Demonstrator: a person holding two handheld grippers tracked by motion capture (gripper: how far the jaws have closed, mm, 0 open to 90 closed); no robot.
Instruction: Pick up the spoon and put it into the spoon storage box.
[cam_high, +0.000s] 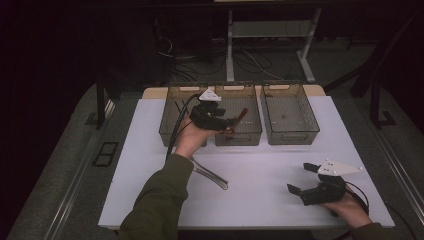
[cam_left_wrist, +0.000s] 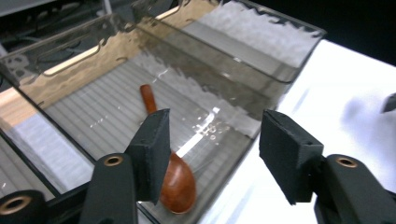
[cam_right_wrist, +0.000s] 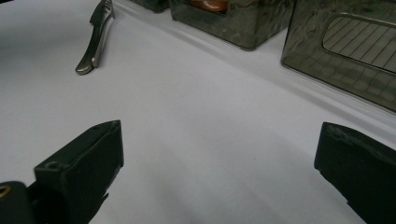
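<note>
— High view: held the left gripper (cam_high: 226, 121) over the middle bin (cam_high: 252, 134), with the wooden spoon (cam_high: 242, 115) just ahead of the jaws.

— Gripped?

— Looked not. In the left gripper view, jaws stood wide apart, holding nothing; spoon (cam_left_wrist: 175, 179) lay inside the bin beneath them, bowl near the front wall, handle slanting away toward the back.

— And the other side?

— Right gripper (cam_high: 303, 178) rested low on the white table (cam_high: 260, 200), jaws spread and empty, well apart from the bins. Metal tongs (cam_high: 210, 174) lay nearer the left forearm, open table all around.
</note>
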